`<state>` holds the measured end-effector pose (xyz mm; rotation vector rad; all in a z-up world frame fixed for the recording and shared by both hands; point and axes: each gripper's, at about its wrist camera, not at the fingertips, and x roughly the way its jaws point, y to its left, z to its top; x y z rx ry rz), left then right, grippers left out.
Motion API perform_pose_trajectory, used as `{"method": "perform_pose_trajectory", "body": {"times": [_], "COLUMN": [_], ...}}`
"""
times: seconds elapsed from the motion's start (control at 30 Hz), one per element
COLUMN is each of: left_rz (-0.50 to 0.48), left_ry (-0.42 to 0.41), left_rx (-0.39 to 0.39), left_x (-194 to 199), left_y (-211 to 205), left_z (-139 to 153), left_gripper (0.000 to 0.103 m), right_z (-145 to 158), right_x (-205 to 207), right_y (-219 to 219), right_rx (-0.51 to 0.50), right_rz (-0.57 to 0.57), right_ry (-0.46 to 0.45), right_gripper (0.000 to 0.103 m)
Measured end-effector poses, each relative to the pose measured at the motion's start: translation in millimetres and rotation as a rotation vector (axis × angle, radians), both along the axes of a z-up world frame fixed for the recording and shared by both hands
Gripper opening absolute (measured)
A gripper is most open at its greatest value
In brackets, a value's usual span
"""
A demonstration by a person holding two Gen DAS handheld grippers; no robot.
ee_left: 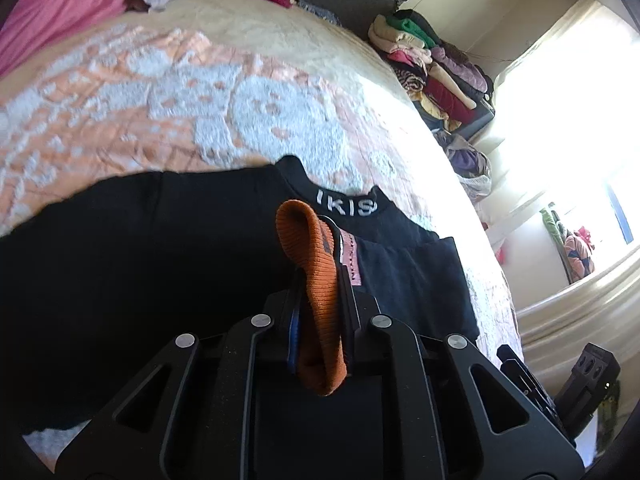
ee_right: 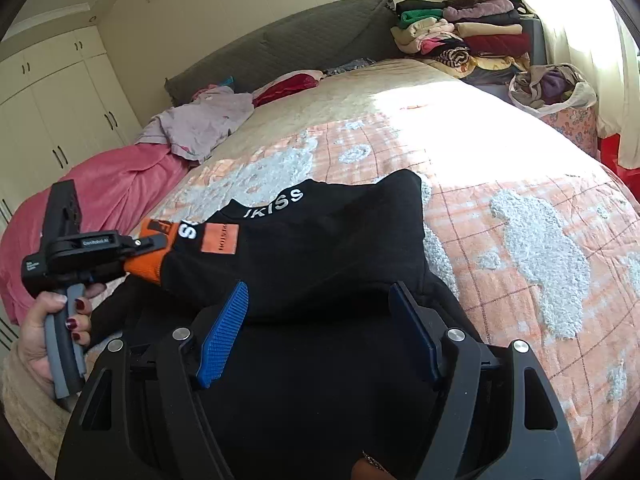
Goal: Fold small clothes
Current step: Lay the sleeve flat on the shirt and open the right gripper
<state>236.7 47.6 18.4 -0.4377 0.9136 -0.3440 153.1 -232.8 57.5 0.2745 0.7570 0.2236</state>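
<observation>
Here the left tool (ee_right: pixel 154 246) pinches the black garment (ee_right: pixel 312 248)'s orange cuff (ee_left: pixel 316 280).

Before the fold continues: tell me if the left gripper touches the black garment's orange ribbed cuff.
Touching. The left wrist view shows the left gripper clamped on the orange ribbed cuff.
</observation>
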Motion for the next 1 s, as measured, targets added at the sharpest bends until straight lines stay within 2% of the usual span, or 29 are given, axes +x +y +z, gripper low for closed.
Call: {"method": "perform_pose_trajectory", "body": {"times": [0.07,0.2,0.3,0.43,0.47,0.57,0.67,0.83,0.9,1.0], "left_rz": [0.012,0.030,0.051,0.078,0.076,0.043,-0.016,-0.091,-0.094,-0.094], "left_ry": [-0.018,0.010,0.040,0.018,0.009,-0.002,0.024,0.139,0.167,0.163], "left_rx": [0.029,0.098,0.116,0.109,0.104,0.118,0.154,0.245,0.257,0.253], "left_x": [-3,0,3,0,-2,-3,0,7,7,0], "left_y": [4,14,23,34,33,21,1,-20,-18,-15], "left_z": [7,2,-5,3,5,7,-4,-42,-55,-54], "left_gripper": [0.008,0.008,0.008,0.008,0.009,0.020,0.026,0.034,0.034,0.034], "right_z": [-1,-5,-6,-10,-11,-12,-16,-30,-35,-47], "right_x": [1,5,13,26,29,42,57,78,81,85], "right_y": [0,2,7,13,15,24,34,47,51,46], "right_rx": [-0.010,-0.066,-0.129,-0.164,-0.166,-0.174,-0.183,-0.209,-0.229,-0.267], "right_rz": [-0.008,-0.033,-0.051,-0.036,-0.030,-0.002,0.028,0.059,0.066,0.036], "right_ry": [0.005,0.024,0.032,0.041,0.044,0.051,0.070,0.127,0.146,0.188], "right_gripper": [0.072,0.072,0.072,0.072,0.072,0.072,0.072,0.071,0.071,0.071]}}
